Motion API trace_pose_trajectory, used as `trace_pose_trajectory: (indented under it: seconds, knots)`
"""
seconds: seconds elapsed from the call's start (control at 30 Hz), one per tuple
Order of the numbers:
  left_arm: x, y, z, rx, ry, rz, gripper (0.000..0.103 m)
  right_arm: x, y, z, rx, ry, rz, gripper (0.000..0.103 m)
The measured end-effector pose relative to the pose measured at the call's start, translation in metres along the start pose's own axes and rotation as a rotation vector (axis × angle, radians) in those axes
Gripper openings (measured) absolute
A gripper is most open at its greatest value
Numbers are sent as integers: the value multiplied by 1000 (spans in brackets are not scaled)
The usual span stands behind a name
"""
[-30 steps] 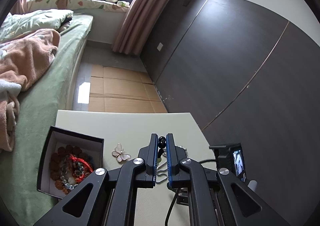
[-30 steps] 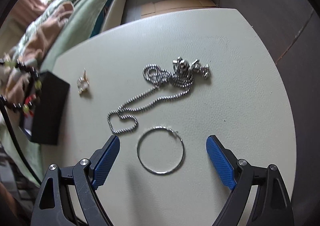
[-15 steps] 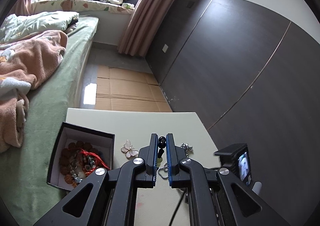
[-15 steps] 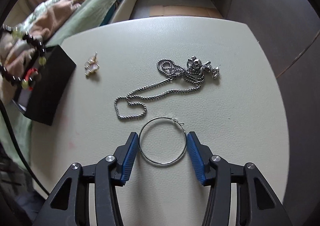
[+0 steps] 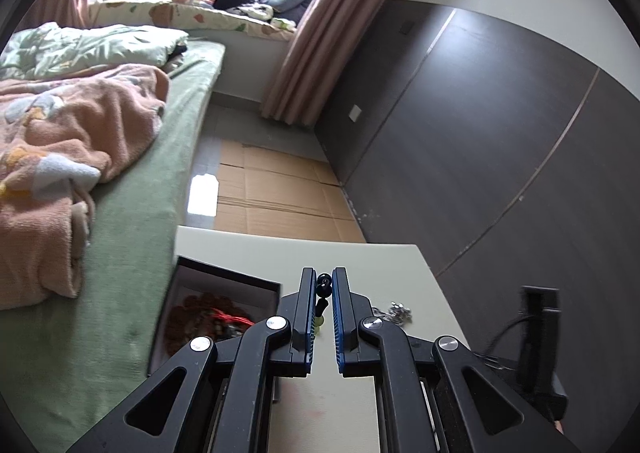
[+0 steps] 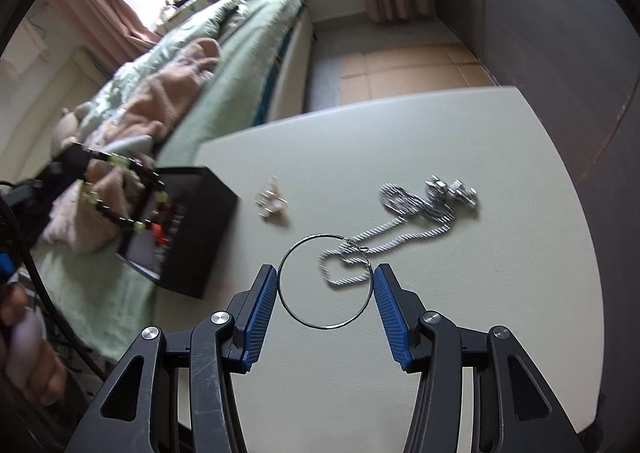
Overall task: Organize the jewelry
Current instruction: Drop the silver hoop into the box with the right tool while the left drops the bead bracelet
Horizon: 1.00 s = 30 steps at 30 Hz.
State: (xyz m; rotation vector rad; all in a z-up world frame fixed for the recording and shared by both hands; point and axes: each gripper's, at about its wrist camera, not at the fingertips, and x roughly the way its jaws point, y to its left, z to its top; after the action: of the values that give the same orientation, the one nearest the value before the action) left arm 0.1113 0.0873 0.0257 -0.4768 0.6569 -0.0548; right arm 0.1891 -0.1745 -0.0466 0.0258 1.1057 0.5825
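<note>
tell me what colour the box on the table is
Black outside, with a pale lining; the box shows best in the right wrist view.

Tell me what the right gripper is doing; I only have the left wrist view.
Observer: The right gripper is closed on a thin hoop earring, with one pad against each side of it.
Operator: Report what lies between the box and the chain; my fingers block that spot.
Observer: A small pale brooch lies on the table there, apart from both the box and the chain.
Operator: Describe how my bracelet hangs.
Observer: In the right wrist view, the bracelet hangs as an open loop from the left gripper, in front of the box's opening. I cannot tell whether it touches the box.
</note>
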Motion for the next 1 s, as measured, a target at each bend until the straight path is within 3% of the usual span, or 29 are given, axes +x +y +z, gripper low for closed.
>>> trace_pose_trajectory:
  seconds: [0.17,0.27,0.33,0.43,0.6,0.67,0.73,0.83,1.0]
  knots:
    - [5,16,1,-29,32,72,8,-2,22,9,-14,-44,59,51]
    - [16,31,0,-106,100,27,8,-1,34,15,-19,-63,98,51]
    - [19,37,0,-129,130,37,9,-1,42,17,-27,-75,123,51]
    - [20,41,1,-132,141,83,9,0,53,19,-35,-89,153,51]
    - [14,52,3,-169,125,97,11,2,67,22,-40,-105,201,51]
    - [10,56,4,-180,118,106,16,2,73,23,-45,-112,215,51]
    - [5,59,3,-192,101,108,43,3,77,25,-48,-118,229,51]
    - [-5,63,5,-198,55,125,68,6,87,28,-58,-122,245,51]
    - [-12,71,10,-200,38,163,73,16,99,31,-69,-112,264,51]
